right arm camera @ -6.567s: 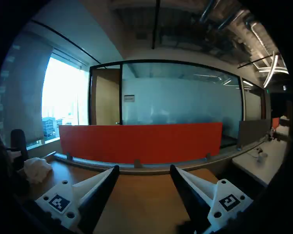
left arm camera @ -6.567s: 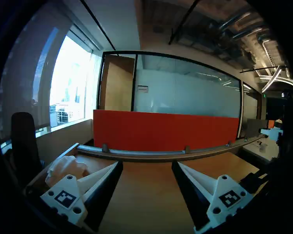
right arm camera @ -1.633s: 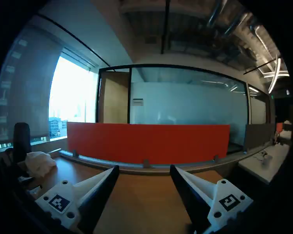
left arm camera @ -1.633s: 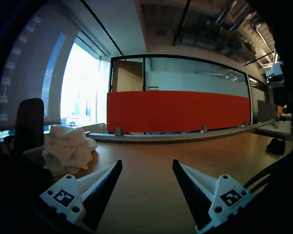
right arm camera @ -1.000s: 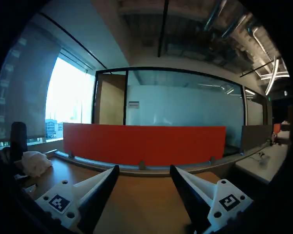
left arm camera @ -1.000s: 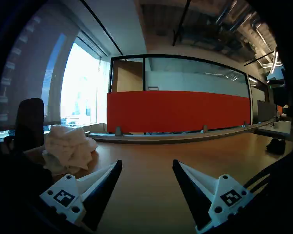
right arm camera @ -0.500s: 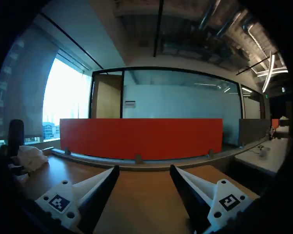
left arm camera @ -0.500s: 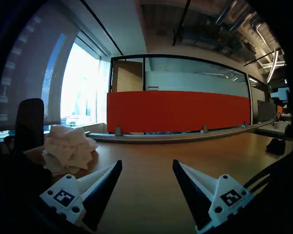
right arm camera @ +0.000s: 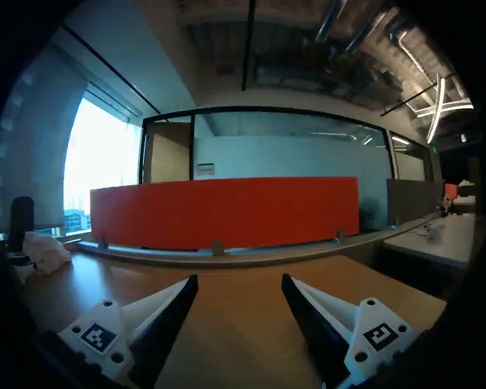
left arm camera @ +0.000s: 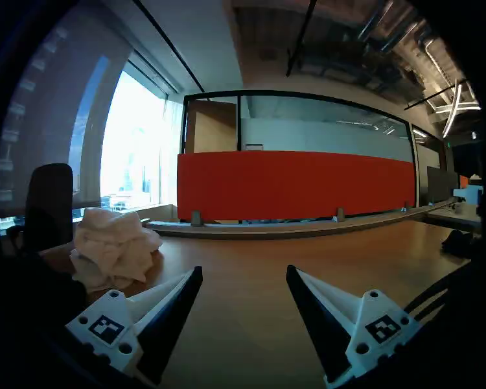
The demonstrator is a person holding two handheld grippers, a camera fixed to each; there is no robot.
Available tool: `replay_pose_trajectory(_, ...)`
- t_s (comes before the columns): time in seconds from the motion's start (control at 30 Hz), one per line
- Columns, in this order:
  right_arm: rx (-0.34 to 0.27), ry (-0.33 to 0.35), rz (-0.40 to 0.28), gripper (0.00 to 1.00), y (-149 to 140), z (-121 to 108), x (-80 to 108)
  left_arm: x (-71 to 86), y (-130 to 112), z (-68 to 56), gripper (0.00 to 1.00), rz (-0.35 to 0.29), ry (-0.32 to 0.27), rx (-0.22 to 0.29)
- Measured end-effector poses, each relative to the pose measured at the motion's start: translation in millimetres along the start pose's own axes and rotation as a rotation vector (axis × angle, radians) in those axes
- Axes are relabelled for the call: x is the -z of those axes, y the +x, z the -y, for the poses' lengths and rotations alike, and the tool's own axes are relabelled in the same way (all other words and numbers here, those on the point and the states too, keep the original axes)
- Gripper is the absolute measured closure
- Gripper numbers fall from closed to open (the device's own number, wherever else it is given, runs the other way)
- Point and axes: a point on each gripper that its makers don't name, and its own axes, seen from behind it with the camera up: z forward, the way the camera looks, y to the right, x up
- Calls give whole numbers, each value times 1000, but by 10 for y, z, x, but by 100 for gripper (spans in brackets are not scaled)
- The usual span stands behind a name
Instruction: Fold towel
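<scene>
Crumpled towel (left arm camera: 115,249) lies far left on desk (left arm camera: 262,256); left gripper (left arm camera: 243,285) and right gripper (right arm camera: 238,292) spread wide, empty; best to pinch a free corner, not the bulk

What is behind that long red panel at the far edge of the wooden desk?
Above the long red panel rise a frosted glass wall and a wooden door. The panel covers their lower parts and anything low behind it.

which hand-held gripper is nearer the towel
Left. The towel lies just ahead and left of the left hand-held gripper; the right hand-held gripper sees it far off to its left.
</scene>
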Motion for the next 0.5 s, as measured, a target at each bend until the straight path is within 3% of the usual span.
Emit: replay_pose_trajectory(0.5,32,-10,18,0,-403,-131,73,2,2,2,4,0,0,0)
